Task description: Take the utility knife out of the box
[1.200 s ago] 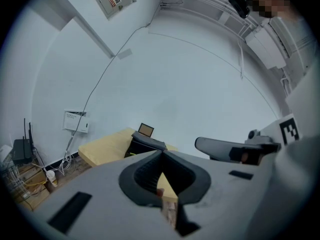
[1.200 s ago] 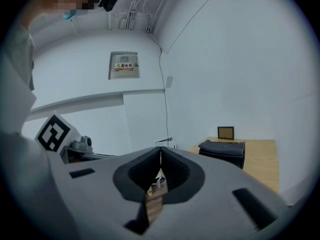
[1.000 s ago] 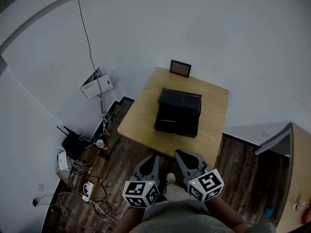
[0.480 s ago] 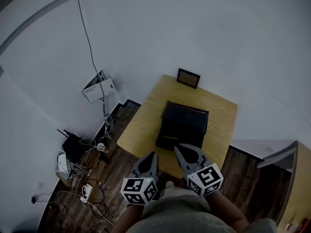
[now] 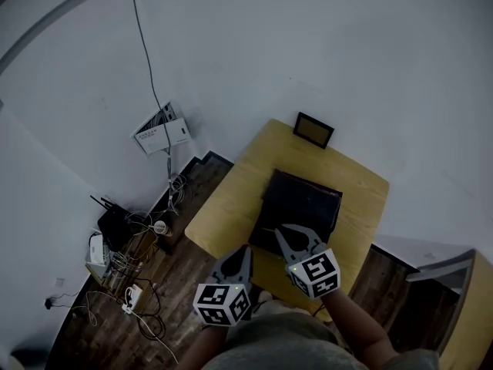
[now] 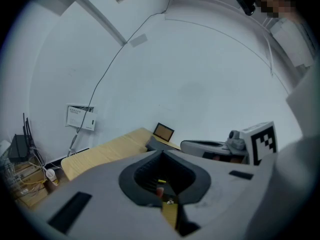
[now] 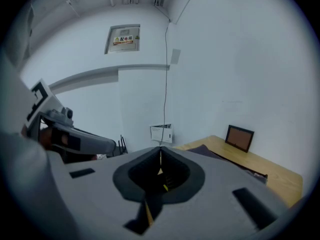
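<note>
Closed jaws on both tools, seen above a wooden tabletop [image 5: 227, 203] that stands against a pale wall. The left hand-held gripper [image 5: 246, 250] has its jaw tips pressed together with nothing between them, and in the head view it sits at the near edge of the tabletop. The right hand-held gripper [image 5: 280, 230] is likewise closed and empty. Its tips overlap the near edge of the box [image 5: 304, 200] in the head view, though contact cannot be told. Each tool carries a marker cube; the left cube [image 5: 223, 304] and the right cube [image 5: 315, 274] lie close to the person's body.

The box is dark and flat-topped and lies near the middle of the tabletop with its lid down. The utility knife cannot be seen in any view. A small framed panel [image 5: 313, 130] stands upright at the far edge of the tabletop, against the wall. A white wall unit [image 5: 163, 133] with a cable running up from it hangs to the left. Loose cables and small devices [image 5: 123, 245] clutter the dark wooden floor [image 5: 196, 264] below it.
</note>
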`<move>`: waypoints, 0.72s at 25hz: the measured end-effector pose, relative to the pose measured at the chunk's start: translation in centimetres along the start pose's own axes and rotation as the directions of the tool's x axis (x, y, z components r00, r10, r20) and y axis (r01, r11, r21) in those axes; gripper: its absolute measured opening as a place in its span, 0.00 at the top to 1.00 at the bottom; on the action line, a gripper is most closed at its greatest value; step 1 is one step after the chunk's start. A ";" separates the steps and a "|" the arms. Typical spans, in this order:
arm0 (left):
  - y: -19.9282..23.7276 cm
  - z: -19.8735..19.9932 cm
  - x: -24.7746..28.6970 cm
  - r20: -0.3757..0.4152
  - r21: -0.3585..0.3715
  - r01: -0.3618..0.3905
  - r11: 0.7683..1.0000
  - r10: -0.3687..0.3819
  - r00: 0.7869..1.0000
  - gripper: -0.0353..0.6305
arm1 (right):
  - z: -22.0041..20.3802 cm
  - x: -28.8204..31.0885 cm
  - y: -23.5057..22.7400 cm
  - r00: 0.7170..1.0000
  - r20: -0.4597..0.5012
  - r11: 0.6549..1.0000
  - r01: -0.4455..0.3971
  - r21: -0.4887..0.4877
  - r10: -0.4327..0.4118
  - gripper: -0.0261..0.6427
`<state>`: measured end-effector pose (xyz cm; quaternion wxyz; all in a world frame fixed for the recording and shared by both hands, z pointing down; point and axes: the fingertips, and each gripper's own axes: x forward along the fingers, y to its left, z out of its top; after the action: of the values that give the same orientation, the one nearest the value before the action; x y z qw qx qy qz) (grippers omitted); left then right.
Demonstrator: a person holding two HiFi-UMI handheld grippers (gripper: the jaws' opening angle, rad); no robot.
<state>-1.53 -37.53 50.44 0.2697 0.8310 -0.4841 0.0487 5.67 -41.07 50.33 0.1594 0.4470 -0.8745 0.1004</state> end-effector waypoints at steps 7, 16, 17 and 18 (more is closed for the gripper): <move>1.1 -1.3 1.7 -0.019 -0.031 -0.040 0.999 0.039 0.999 0.94 | -5.4 5.0 -1.7 0.984 -0.169 0.993 -0.078 -0.088 0.062 0.96; 1.4 -2.3 2.0 -0.035 -0.039 -0.064 0.997 0.063 0.997 0.94 | -11.7 8.4 -1.0 0.902 -0.403 0.961 -0.230 -0.153 0.152 0.96; 1.4 -2.4 2.0 -0.037 -0.040 -0.067 0.997 0.065 0.997 0.94 | -12.1 8.7 -0.7 0.888 -0.424 0.960 -0.253 -0.122 0.180 0.91; 1.4 -2.5 1.9 -0.038 -0.041 -0.070 0.997 0.068 0.997 0.94 | -12.5 9.1 -0.6 0.876 -0.437 0.960 -0.267 -0.087 0.204 0.81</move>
<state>-1.29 -38.35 53.76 0.2944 0.8068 -0.5084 0.0630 3.51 -44.21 65.31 0.3637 0.2920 -0.8718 0.1501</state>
